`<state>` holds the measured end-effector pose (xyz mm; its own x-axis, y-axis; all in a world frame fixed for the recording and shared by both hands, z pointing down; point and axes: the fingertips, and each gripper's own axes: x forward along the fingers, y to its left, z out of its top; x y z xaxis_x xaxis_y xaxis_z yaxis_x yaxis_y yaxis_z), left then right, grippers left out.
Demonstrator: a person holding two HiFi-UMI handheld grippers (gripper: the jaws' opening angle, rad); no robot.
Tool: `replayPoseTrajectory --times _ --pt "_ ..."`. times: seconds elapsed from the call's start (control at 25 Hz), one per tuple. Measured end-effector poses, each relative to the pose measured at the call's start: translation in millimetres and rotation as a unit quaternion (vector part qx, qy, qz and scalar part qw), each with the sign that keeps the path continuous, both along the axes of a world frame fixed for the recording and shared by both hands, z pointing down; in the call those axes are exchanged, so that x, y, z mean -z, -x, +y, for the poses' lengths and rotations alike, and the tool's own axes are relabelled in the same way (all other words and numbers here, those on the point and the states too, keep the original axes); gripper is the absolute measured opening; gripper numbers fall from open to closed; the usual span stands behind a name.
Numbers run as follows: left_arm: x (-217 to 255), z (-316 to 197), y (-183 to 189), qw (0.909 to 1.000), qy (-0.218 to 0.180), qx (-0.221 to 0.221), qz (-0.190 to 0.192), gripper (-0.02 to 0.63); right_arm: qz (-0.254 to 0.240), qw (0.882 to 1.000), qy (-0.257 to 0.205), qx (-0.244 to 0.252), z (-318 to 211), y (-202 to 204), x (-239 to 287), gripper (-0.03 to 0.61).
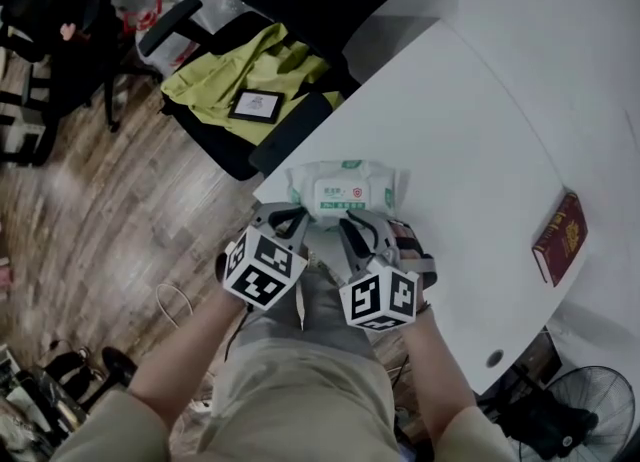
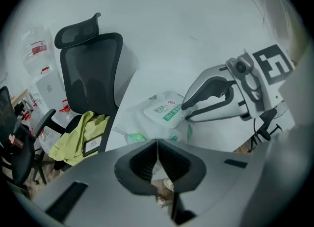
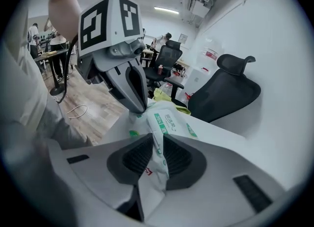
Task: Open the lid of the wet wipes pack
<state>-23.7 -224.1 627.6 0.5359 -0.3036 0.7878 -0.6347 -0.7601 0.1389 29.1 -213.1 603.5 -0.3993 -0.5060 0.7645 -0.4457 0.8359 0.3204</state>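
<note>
The white and green wet wipes pack (image 1: 342, 188) lies at the near edge of the white table (image 1: 470, 160), its lid (image 1: 343, 197) flat on top. My left gripper (image 1: 287, 218) is at the pack's near left end; in the left gripper view its jaws (image 2: 157, 145) are together, with the pack's edge (image 2: 135, 137) running in under them. My right gripper (image 1: 362, 228) holds the near right end. In the right gripper view the pack's film (image 3: 171, 123) is pinched between the right gripper's pads (image 3: 158, 145), and the left gripper (image 3: 139, 107) pins the far end.
A black office chair (image 1: 300, 10) with a yellow-green cloth (image 1: 240, 75) and a small framed card (image 1: 255, 105) stands just beyond the table edge. A dark red book (image 1: 560, 238) lies on the table's right side. A floor fan (image 1: 590, 410) is at lower right.
</note>
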Motion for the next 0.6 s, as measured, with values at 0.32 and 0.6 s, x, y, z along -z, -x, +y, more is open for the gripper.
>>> replayPoseTrajectory --times 0.32,0.6 --pt "-2 1 1 1.0000 0.009 -0.002 0.002 0.031 -0.017 1.000 0.004 -0.006 -2 4 9 0.043" --pt "-3 0 1 0.9999 0.009 0.003 0.008 0.031 0.055 0.996 -0.014 0.064 2 9 -3 0.084"
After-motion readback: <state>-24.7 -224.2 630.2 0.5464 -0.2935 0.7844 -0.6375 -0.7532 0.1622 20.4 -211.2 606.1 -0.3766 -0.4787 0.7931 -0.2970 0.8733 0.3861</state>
